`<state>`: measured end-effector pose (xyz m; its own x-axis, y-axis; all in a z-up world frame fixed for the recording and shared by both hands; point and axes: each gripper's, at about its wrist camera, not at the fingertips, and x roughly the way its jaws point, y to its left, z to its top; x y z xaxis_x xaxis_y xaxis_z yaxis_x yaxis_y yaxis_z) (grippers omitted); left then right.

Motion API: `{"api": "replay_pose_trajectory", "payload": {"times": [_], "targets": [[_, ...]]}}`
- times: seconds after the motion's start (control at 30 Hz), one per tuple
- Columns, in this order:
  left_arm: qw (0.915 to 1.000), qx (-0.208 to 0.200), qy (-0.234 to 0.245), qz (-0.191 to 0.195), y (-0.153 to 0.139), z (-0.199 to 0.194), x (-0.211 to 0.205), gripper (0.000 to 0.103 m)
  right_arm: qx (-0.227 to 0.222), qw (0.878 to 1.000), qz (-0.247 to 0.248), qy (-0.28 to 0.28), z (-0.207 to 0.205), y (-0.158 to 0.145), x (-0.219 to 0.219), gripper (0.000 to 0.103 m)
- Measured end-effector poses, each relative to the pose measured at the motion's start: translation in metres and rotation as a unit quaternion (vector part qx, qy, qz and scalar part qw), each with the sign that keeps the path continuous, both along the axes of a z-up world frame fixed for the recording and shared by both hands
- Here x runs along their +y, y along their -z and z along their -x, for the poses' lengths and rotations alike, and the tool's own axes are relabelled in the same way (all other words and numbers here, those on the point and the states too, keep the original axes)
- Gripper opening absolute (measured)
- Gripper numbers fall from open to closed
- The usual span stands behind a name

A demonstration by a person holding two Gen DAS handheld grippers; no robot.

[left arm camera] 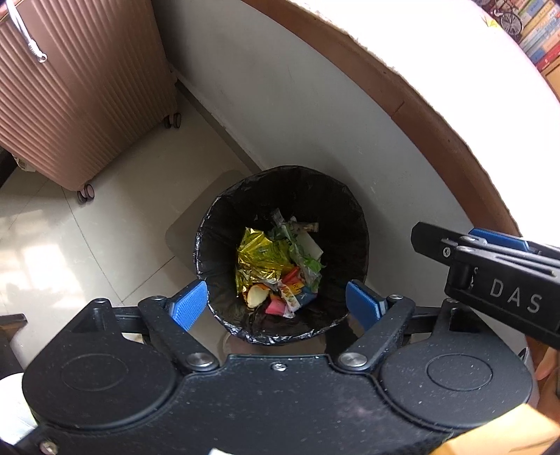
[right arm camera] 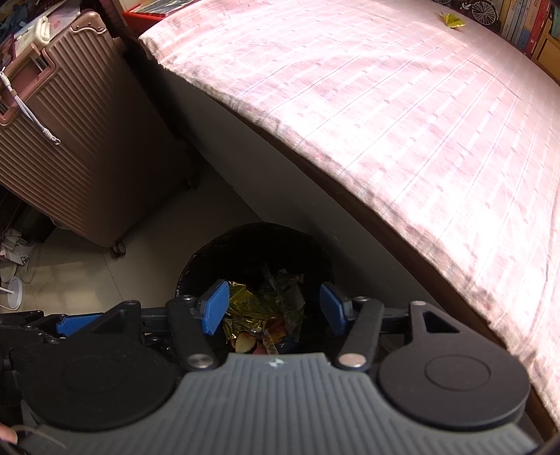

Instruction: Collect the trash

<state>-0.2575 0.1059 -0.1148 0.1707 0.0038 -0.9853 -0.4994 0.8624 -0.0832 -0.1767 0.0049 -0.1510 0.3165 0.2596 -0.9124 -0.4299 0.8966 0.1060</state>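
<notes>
Both tools hang over the round bin lined with a black plastic bag (left arm camera: pixel 280 255), which stands on the pale tiled floor (left arm camera: pixel 87 245) between the ribbed rose-gold suitcase (left arm camera: pixel 80 91) and the side of the bed. The left gripper (left arm camera: pixel 276 304) points straight down at the bin mouth with its jaws spread wide and nothing between the blue pads (left arm camera: pixel 187 304). The right gripper (right arm camera: pixel 274 308), tilted steeply down beside it, has its jaws parted too and holds nothing. In the bin lie a crumpled gold foil wrapper (left arm camera: pixel 260 262), green and clear plastic scraps (left arm camera: pixel 304 255), red and orange snack packets (left arm camera: pixel 290 294) and a piece of apple (left arm camera: pixel 257 295), so the drop seems done. One piece is still out: a small crumpled gold foil scrap (right arm camera: pixel 453 19) far across the pink checked bedsheet (right arm camera: pixel 385 122), near the books at the wall. The sensible next step is probably to lift clear of the bin rim without snagging the loose liner, then reach across the bed with one gripper only. Foil that thin will flatten and slide on cloth, so I would come down from above, jaws open, straddle the highest crease and pinch gently without catching the sheet.
</notes>
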Motion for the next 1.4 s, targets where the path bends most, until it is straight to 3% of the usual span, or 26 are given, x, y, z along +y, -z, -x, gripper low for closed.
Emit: {"api": "replay_pose_trajectory", "payload": {"times": [0.33, 0.57, 1.4], "targets": [[0.9992, 0.034, -0.023, 0.004, 0.004, 0.004, 0.006, 0.086, -0.001, 1.000, 0.001, -0.002, 0.002, 0.000, -0.001, 0.071], [0.9992, 0.021, -0.025, 0.022, 0.004, 0.011, 0.008, 0.088, -0.001, 1.000, 0.002, -0.003, 0.002, 0.000, 0.000, 0.072], [0.9980, 0.034, -0.034, 0.041, 0.012, 0.012, 0.006, 0.095, 0.000, 1.000, 0.004, -0.005, 0.002, 0.000, 0.000, 0.075]]}}
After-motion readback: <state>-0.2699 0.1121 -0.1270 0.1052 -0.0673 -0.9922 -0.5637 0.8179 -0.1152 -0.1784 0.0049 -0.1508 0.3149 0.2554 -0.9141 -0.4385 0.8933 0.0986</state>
